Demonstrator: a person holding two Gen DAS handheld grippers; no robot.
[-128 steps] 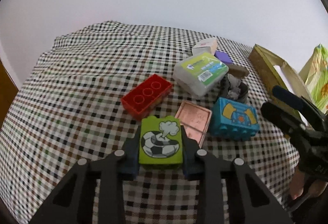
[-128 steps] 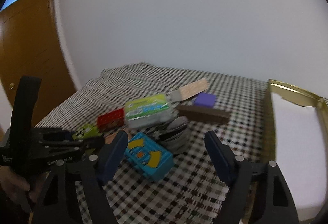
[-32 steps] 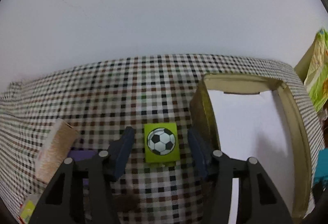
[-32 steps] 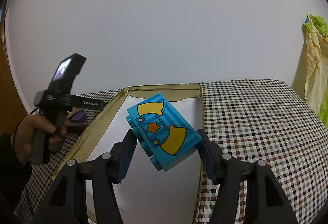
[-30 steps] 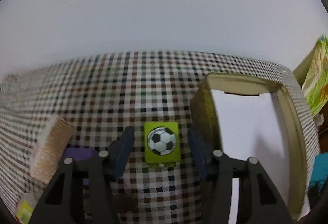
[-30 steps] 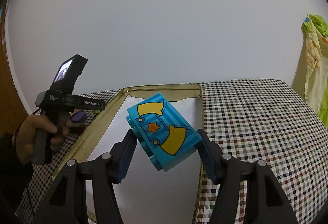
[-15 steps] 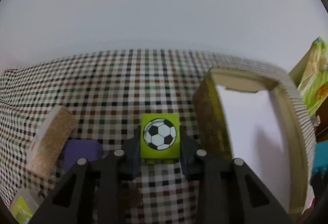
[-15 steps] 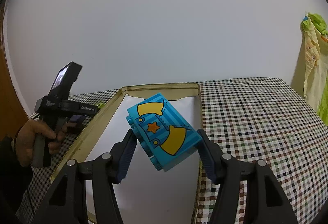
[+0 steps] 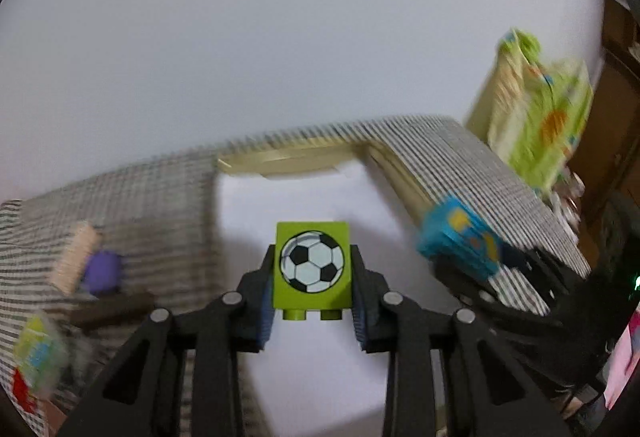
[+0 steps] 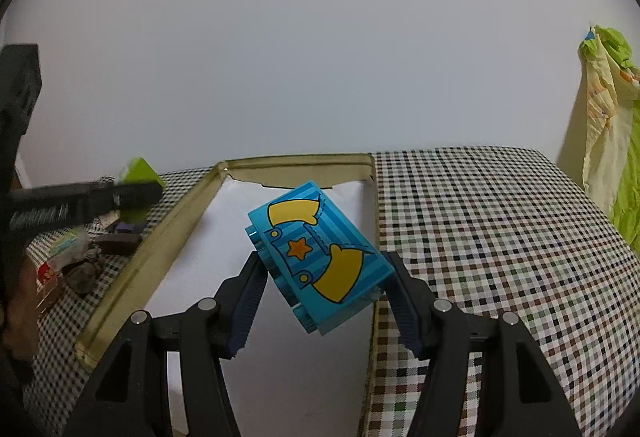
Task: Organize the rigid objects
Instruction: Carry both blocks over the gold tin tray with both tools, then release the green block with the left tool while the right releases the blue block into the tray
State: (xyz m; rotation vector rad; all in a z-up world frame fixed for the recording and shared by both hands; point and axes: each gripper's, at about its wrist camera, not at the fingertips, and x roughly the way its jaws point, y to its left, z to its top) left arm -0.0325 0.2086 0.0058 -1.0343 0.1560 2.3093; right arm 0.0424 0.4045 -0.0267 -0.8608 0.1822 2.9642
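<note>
Two toy bricks are in our grip at this moment, and nothing has yet been set into the tray (image 10: 132,279), whose white lined floor shows bare wherever we can see it. Our left gripper (image 9: 313,287) is clamped on the green football brick (image 9: 313,266), studs pointing back toward the camera, and holds it in the air over the tray's white floor. Our right gripper (image 10: 323,291) is closed on the blue brick with yellow sleeves and an orange star (image 10: 318,257), which sits tilted between the pads above the tray's inner side, close to its right wall.

We judge the task to be at an early stage: both bricks have been brought to the tray but neither has been released. On the checked tablecloth (image 10: 480,237), left of the tray, several things are not yet sorted: a wooden block (image 9: 74,257), a purple block (image 9: 102,273), a dark brown bar (image 9: 114,311), a clear box with a green label (image 9: 36,355) and something red (image 9: 22,395) at the picture's edge. The left view is smeared, so we cannot tell how many small pieces lie in that pile. What is left, as we see it, is to lower and release these two bricks, then fetch the rest.
</note>
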